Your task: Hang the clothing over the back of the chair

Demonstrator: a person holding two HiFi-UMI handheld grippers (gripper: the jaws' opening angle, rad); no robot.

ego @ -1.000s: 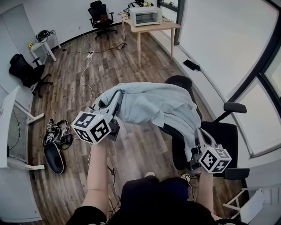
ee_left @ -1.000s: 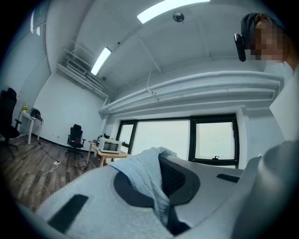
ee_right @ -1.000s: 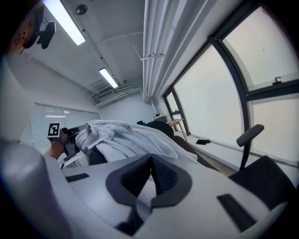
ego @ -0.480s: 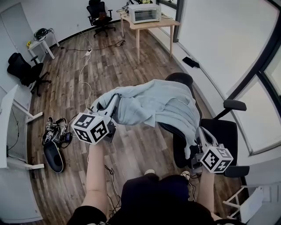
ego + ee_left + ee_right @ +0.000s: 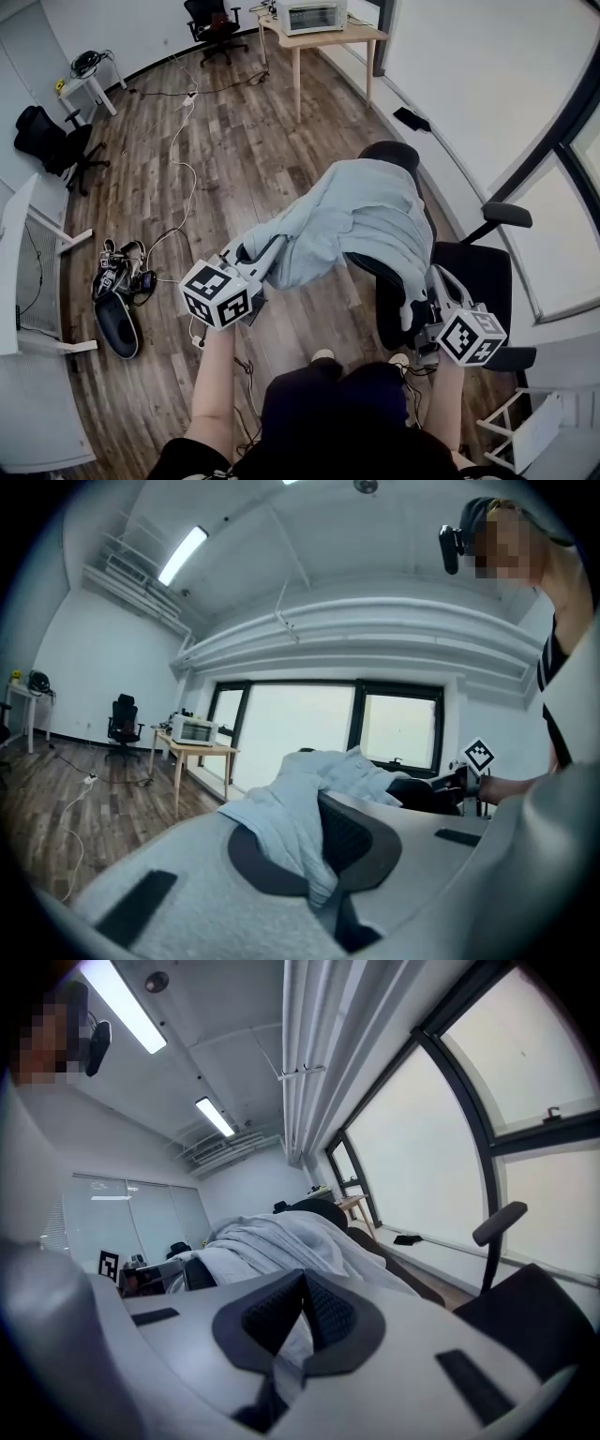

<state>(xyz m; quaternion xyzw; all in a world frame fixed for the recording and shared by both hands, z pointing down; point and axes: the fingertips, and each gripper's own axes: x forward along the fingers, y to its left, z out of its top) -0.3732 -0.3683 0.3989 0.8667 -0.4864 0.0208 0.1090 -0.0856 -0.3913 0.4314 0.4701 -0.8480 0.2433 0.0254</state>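
Draping step in hand: holding the pale clothing [image 5: 361, 217] spread over the back of the chair [image 5: 480, 279], left gripper [image 5: 265, 251] at near left and right gripper [image 5: 424, 298] at near right (both jaws clamped on fabric edges). Next, probably: lower the left edge, even the hang, release.

The left gripper [image 5: 267, 255] and right gripper [image 5: 433, 279] have pale grey bodies, black ribbed pads [image 5: 361, 841] and white cubes [image 5: 217, 294] bearing black square markers. The person wears dark clothes [image 5: 328, 412] and a black sleeve [image 5: 547, 666] with white stripes.
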